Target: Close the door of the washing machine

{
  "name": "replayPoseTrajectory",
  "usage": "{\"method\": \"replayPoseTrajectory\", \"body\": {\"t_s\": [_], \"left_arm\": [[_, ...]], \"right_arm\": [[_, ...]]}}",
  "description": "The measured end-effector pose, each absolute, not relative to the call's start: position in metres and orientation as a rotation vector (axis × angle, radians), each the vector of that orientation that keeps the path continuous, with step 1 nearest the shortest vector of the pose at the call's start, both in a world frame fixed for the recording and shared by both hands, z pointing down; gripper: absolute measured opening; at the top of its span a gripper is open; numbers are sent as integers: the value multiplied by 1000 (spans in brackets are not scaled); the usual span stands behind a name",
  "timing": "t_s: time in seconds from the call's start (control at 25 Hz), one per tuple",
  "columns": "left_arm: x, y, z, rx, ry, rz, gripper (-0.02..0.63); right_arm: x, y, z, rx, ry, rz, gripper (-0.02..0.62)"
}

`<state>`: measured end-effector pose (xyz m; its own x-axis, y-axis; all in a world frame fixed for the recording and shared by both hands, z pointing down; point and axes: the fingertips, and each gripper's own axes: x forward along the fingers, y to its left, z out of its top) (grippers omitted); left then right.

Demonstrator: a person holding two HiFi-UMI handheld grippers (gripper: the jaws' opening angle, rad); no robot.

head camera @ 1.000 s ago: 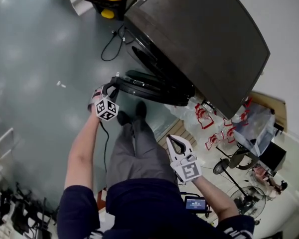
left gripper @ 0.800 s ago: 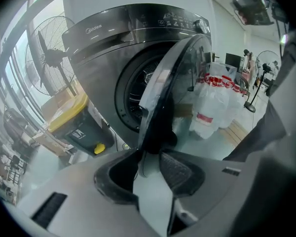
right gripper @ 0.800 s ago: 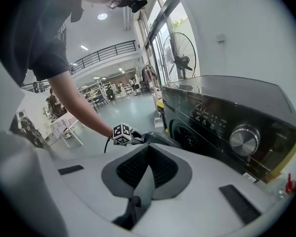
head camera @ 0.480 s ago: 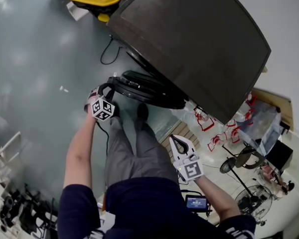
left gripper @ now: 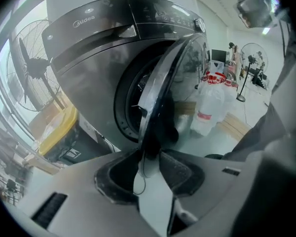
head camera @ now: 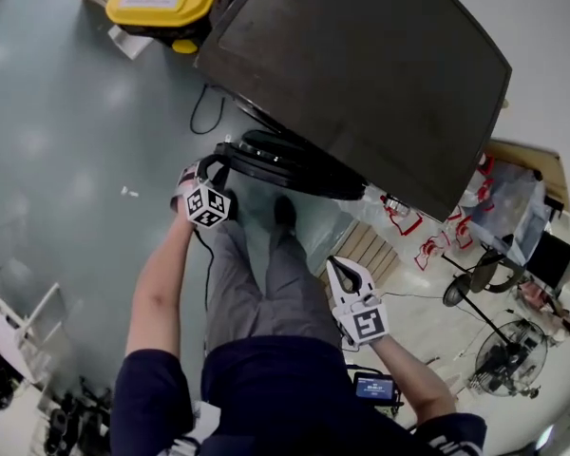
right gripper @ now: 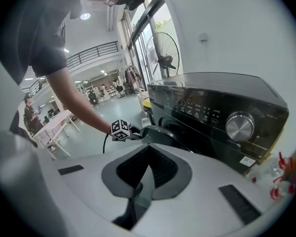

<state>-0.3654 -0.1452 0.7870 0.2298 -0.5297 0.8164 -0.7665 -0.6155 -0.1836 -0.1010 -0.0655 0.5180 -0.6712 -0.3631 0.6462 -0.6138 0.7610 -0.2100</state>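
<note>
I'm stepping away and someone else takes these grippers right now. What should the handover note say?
Left gripper: shut on the free edge of the door.
Right gripper: shut, empty, held back from the washing machine.
Door: partly open, with the drum opening showing behind it.
Done: the door is gripped.
Left: swing the door against the front until it latches, then let go.
</note>
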Motion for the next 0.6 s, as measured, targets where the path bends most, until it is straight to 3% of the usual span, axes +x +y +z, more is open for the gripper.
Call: {"method": "replayPoseTrajectory", "body": {"t_s": [0.6], "left_arm": [[-367, -190, 782, 2403, -1106, 1333, 144]], "right_arm": [[-152, -39, 508, 1020, -2284, 585, 20]]}}
